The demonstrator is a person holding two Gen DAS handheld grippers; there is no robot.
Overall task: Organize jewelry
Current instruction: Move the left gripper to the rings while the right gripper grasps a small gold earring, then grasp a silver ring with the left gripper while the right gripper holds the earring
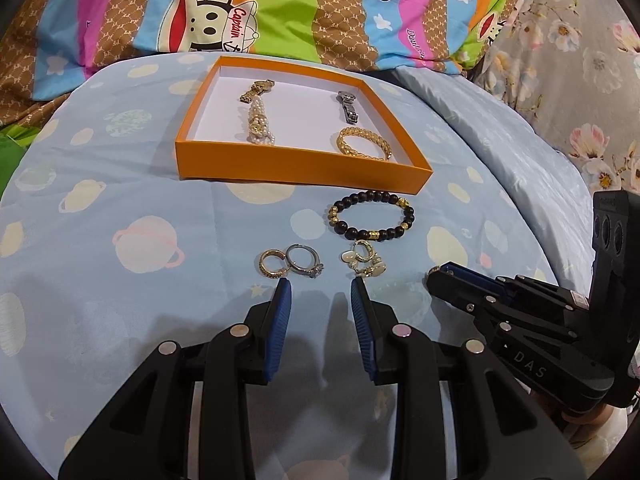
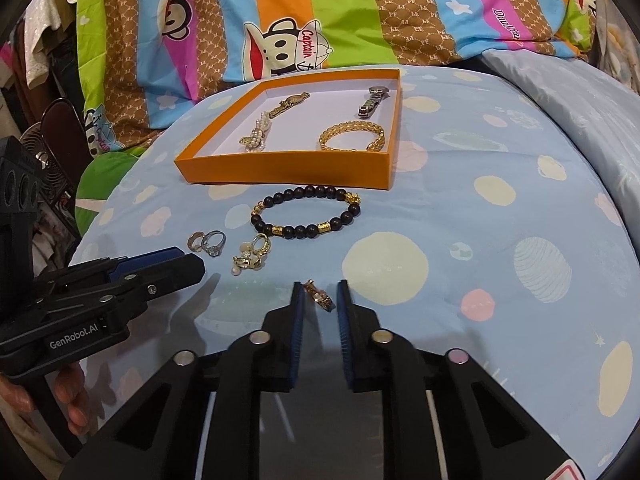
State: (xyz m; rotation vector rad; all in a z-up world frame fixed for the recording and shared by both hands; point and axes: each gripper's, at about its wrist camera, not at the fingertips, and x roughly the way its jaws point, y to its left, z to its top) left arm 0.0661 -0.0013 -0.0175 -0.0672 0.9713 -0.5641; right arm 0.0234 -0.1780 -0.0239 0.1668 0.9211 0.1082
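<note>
Orange cardboard box [image 1: 300, 166] sits on blue planet-print bedding [image 1: 120, 208] in left wrist view, w/ 4 pcs inside: gold watch [image 1: 257, 91], pearl bracelet [image 1: 258, 128], silver watch [image 1: 347, 106], gold chain bangle [image 1: 362, 143]. Outside, near its front wall: 1 black bead bracelet [image 1: 372, 216], 2 rings [image 1: 292, 266] side by side, 1 cluster of earrings [image 1: 362, 260]. Left gripper [image 1: 320, 286] open wide, nothing between the pads, tips just short of rings. Right gripper [image 1: 440, 274] seen side-on at right; gap not readable here.

Right wrist view: same box [image 2: 288, 170], same 4 pcs. Bead bracelet [image 2: 306, 212], 2 rings [image 2: 206, 242], earring cluster [image 2: 252, 256] on bedding. Only this view shows a 3rd ring, gold [image 2: 318, 296], standing between right gripper [image 2: 320, 286] pads; jaws part open, can't tell if pads touch it. Left gripper [image 2: 192, 262] enters from left.
</note>
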